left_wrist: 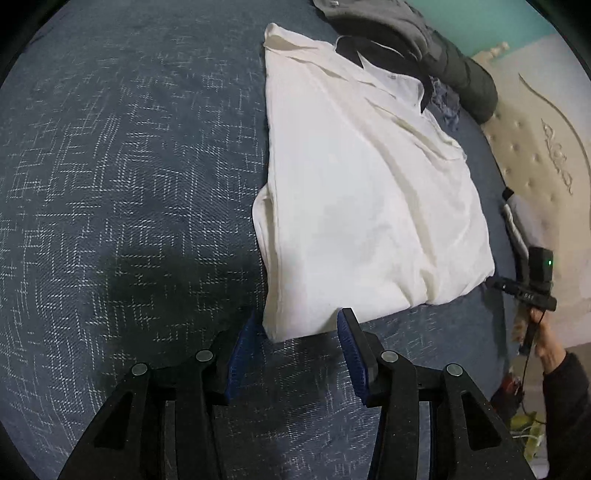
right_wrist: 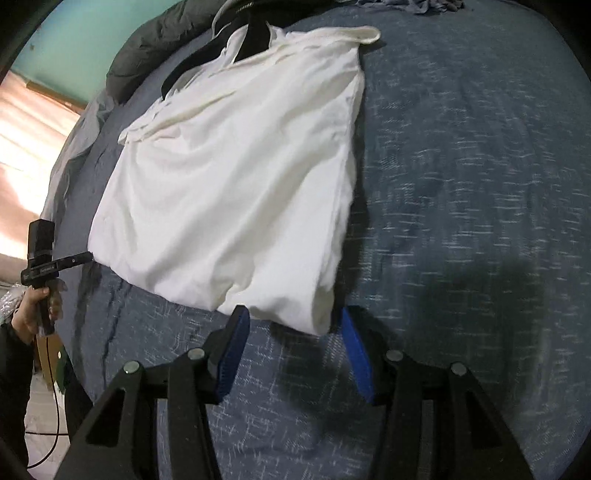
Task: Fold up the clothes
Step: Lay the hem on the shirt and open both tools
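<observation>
A white shirt (left_wrist: 369, 192) lies folded lengthwise on the blue patterned bedcover (left_wrist: 129, 184), collar at the far end. My left gripper (left_wrist: 300, 320) stands open just above the cover. The shirt's near left corner lies between its blue pads (left_wrist: 243, 343), which do not press on it. In the right wrist view the same shirt (right_wrist: 236, 177) fills the middle. My right gripper (right_wrist: 293, 315) is open too, with the near right corner of the shirt resting between its pads (right_wrist: 231, 350) and untouched by them.
Dark clothes (left_wrist: 391, 26) and a grey-green padded jacket (left_wrist: 465, 77) are piled past the collar. A cream tufted headboard (left_wrist: 535, 147) runs along one side. A hand (left_wrist: 546, 343) holds the other gripper at the bed's edge. Blue cover stretches wide on the outer sides.
</observation>
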Demonstrator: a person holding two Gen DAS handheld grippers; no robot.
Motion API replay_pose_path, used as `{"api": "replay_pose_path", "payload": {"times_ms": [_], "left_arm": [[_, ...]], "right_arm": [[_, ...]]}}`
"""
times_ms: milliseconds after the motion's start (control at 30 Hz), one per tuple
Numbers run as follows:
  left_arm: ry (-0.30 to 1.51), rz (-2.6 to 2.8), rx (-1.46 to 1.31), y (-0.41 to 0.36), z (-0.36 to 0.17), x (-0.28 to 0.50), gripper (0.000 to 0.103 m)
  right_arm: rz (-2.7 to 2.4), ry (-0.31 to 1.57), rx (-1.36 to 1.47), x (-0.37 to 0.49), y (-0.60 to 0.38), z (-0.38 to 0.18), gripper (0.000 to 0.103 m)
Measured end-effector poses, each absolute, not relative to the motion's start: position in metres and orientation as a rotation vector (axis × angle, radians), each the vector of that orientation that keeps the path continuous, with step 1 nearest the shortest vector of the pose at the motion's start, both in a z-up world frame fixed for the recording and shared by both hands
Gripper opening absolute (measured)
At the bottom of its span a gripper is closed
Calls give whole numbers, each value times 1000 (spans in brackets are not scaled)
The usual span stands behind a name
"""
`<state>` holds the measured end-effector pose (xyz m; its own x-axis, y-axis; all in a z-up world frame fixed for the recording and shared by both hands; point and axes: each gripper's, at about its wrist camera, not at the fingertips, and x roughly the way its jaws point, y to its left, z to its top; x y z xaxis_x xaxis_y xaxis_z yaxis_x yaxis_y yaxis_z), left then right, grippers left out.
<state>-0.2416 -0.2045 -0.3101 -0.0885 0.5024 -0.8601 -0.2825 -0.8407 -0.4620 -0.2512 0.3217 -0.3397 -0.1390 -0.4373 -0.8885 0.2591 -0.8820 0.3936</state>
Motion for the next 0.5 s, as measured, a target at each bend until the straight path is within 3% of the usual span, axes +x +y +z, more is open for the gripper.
{"api": "replay_pose_path", "payload": {"times_ms": [33, 100, 167, 267, 500], "left_arm": [[-234, 1976, -1668, -204, -310, -243, 48], [-216, 1981, -1666, -203, -310, -243, 44], [-198, 1973, -1678, -200, -312, -245, 11], [-155, 1985, -1687, -202, -309, -243, 8], [-44, 2024, -1647, -202, -278, -233, 6]], "right_arm": [[-2065, -190, 1688, -251, 320, -342, 52], [-2062, -178, 1680, -251, 318, -342, 38], [-2058, -167, 1672, -251, 316, -342, 13], [-2065, -173, 1648, -251, 317, -336, 7], [-2099, -193, 1567, -246, 332, -299, 6]]}}
